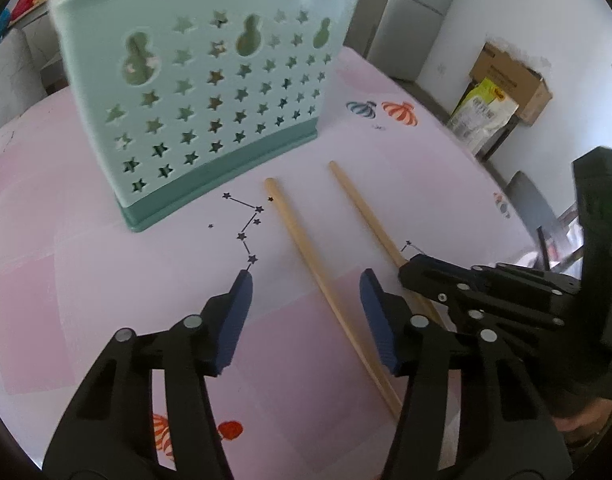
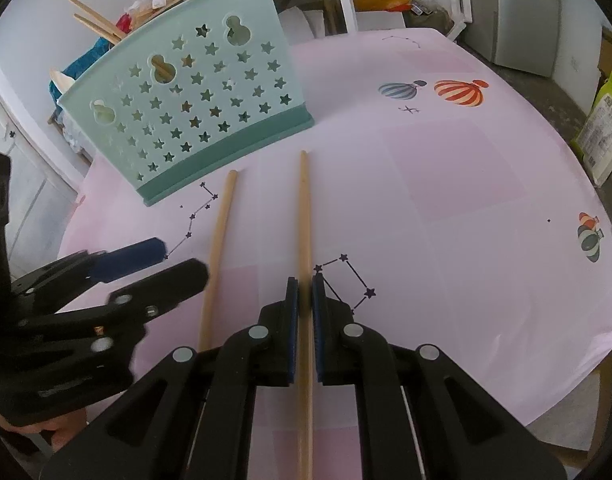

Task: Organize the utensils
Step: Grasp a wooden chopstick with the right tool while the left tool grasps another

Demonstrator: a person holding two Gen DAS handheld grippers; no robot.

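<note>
The right gripper (image 2: 305, 292) is clamped mid-shaft on a light, stiff, smooth wooden chopstick (image 2: 304, 208) lying before the mint-green star-perforated plastic holder (image 2: 185, 112), a grip that looks secure.

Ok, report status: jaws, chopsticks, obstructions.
Right gripper shut on right chopstick. Left gripper open, straddling left chopstick. Both chopsticks flat on table, clear of green holder.

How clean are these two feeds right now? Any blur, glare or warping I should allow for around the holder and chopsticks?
Left wrist view: the green holder is smeared by motion blur, its star holes soft; the chopsticks are fairly sharp; fisheye bends the pink table edge. Right wrist view: sharper overall, holder crisp, the left gripper slightly blurred; even daylight, faint shadows, no strong glare.
</note>
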